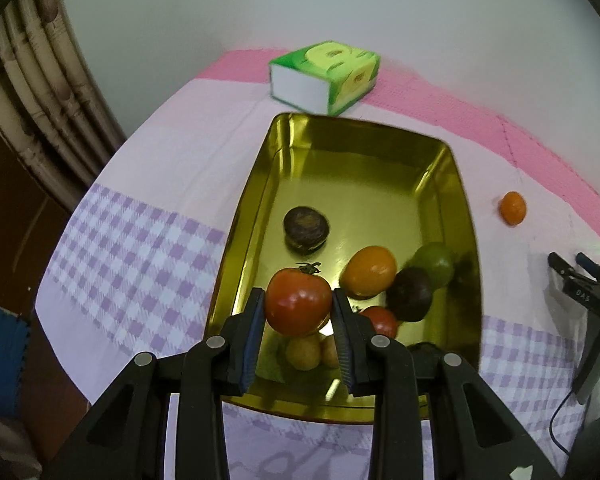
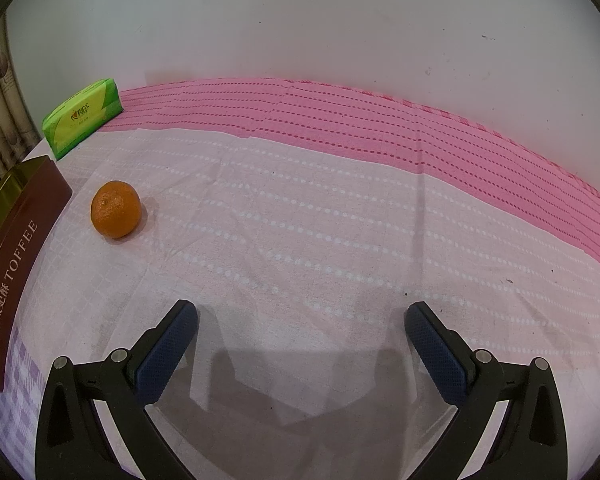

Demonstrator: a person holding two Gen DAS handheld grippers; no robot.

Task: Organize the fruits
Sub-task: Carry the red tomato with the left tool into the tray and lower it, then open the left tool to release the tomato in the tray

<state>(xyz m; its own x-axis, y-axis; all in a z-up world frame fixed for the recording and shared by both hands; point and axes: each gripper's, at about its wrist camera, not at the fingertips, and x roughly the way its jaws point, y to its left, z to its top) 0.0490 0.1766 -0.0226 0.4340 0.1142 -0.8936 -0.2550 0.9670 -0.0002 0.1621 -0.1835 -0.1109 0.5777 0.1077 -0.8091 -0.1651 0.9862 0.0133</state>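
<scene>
My left gripper is shut on a red tomato and holds it above the near end of a gold tin tray. In the tray lie a dark fruit, an orange fruit, a green fruit, a dark purple fruit, a second tomato and small yellow fruits. A small orange lies on the cloth right of the tray; it also shows in the right wrist view. My right gripper is open and empty, low over the cloth, right of the orange.
A green tissue pack sits behind the tray, also in the right wrist view. The tray's brown "TOFFEE" side stands at the left there. A white wall is behind. The table's left edge drops off. A black stand with a cable is at the right.
</scene>
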